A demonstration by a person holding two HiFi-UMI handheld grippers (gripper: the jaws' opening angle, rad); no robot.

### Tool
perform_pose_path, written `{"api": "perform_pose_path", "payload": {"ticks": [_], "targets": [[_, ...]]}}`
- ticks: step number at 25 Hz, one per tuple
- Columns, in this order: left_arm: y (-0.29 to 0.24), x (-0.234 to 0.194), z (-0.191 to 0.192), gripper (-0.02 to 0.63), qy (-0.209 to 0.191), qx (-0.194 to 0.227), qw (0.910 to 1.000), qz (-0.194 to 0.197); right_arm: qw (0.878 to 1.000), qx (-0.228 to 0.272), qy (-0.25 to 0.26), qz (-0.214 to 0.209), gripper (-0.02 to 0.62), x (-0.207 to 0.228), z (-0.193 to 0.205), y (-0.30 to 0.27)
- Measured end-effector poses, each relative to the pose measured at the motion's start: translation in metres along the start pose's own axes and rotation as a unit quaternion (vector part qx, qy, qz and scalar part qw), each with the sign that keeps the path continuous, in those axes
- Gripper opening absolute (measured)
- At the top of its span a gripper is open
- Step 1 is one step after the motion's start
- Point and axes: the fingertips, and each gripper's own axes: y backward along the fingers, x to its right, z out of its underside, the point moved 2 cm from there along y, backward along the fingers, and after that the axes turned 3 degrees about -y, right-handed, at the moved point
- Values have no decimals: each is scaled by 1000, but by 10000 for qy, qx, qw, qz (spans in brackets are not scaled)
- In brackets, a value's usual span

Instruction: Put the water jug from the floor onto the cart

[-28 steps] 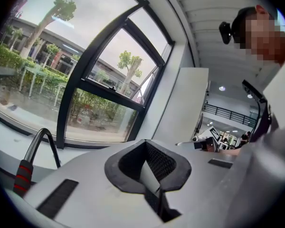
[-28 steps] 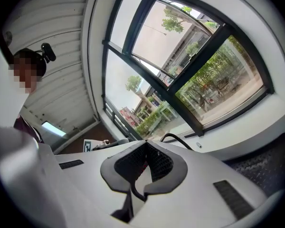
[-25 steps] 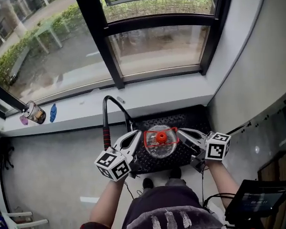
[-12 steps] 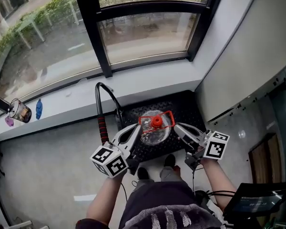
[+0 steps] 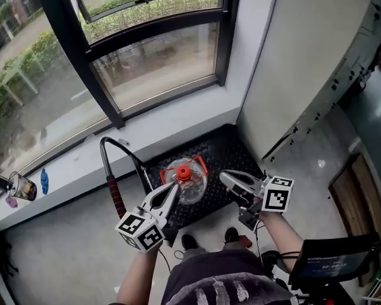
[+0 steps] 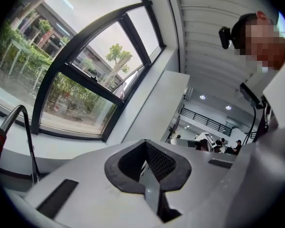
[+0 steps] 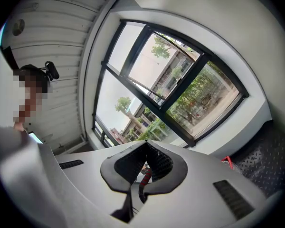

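Observation:
The clear water jug (image 5: 192, 186) with a red cap and red handle stands upright on the cart's black chequered deck (image 5: 228, 152), in the head view. My left gripper (image 5: 174, 188) is shut, its tip close against the jug's left side; I cannot tell whether it touches. My right gripper (image 5: 223, 177) is shut too, a short way off the jug's right side. In the left gripper view the left gripper (image 6: 147, 174) has its jaws closed with nothing between them. The right gripper (image 7: 143, 175) also grips nothing; a bit of the red handle (image 7: 226, 162) shows at the deck's edge (image 7: 268, 156).
The cart's black push handle with a red grip (image 5: 116, 196) rises left of the deck. A white window sill (image 5: 178, 122) and large window lie behind, a white wall (image 5: 305, 62) to the right. A cup (image 5: 22, 186) stands on the sill. A dark screen (image 5: 333, 262) is at lower right.
The head view has swung to the right. The jug has stayed on the cart deck. The right gripper, close beside the jug before, now stands further from it.

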Motion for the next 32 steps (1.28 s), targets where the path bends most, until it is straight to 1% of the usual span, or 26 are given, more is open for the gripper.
{"api": "perform_pose_path", "payload": {"ticks": [4,7,10,15,19,22,24,26,29,32], "targets": [[-12,22,12,-3,-123,-210,9995,-224,9996,-81,-167,-204,-2,11,-2,23],[-21,40,29,-3,-160,-346,9978,-537,9984,-273,-240,-432,-2,19,-3,41],[-32,57,45,-3,-186,-483,9952,-833,9967,-539,-183,-576,-2,32,-1,60],[-36,74,68,-3,-423,-752,9894,-1167,9926,-911,-239,-763,-2,46,21,85],[-34,85,75,-4,-551,-813,9877,-1220,9887,-1174,-241,-895,-2,37,41,95],[-32,93,75,-5,-658,-814,9874,-1186,9880,-1157,-311,-975,-2,24,50,95],[-30,97,76,-4,-734,-787,9876,-1141,9890,-1113,-295,-929,-2,19,53,93],[-26,96,77,-3,-786,-710,9880,-1122,9896,-1162,-151,-832,-2,15,58,91],[-14,92,72,-5,-750,-509,9900,-1085,9888,-1304,136,-716,-2,7,63,86],[1,87,66,-3,-697,-379,9924,-941,9881,-1331,267,-717,-2,-9,63,75]]}}
